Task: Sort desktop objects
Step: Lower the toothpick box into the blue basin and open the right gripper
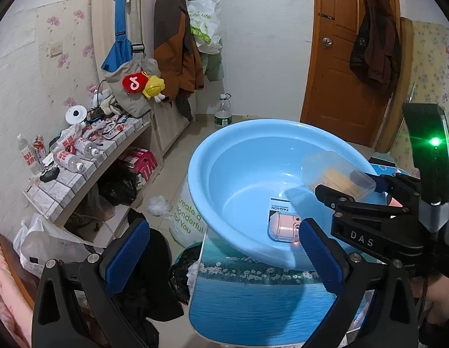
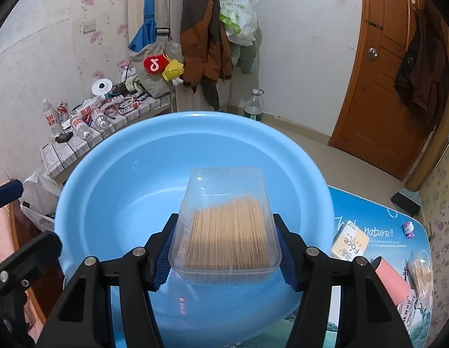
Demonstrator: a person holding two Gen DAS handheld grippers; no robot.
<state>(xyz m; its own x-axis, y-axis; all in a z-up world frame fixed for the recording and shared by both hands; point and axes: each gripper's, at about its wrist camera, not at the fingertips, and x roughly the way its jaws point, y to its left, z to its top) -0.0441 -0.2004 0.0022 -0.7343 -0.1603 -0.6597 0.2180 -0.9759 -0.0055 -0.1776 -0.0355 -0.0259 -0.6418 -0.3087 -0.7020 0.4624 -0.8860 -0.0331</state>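
Note:
A clear plastic box of toothpicks (image 2: pixel 224 191) is clamped between the blue pads (image 2: pixel 286 261) of my right gripper (image 2: pixel 225 232), tilted and hanging over the light blue basin (image 2: pixel 108 148). From the left wrist view the same box (image 1: pixel 337 174) and right gripper (image 1: pixel 354 188) hover above the basin's right rim (image 1: pixel 201 156). A small pink case (image 1: pixel 285 227) lies on the basin floor beside a label. My left gripper (image 1: pixel 224 258) stands open at the basin's near left side, with nothing between its fingers.
The basin sits on a table (image 1: pixel 253 304) with a sea-picture top. To the basin's right lie a yellow pack (image 2: pixel 350 245), a pink cylinder (image 2: pixel 394 282) and a clear packet (image 2: pixel 418 272). A cluttered tiled shelf (image 1: pixel 79 159) runs along the left wall; a water bottle (image 1: pixel 223 110) stands on the floor.

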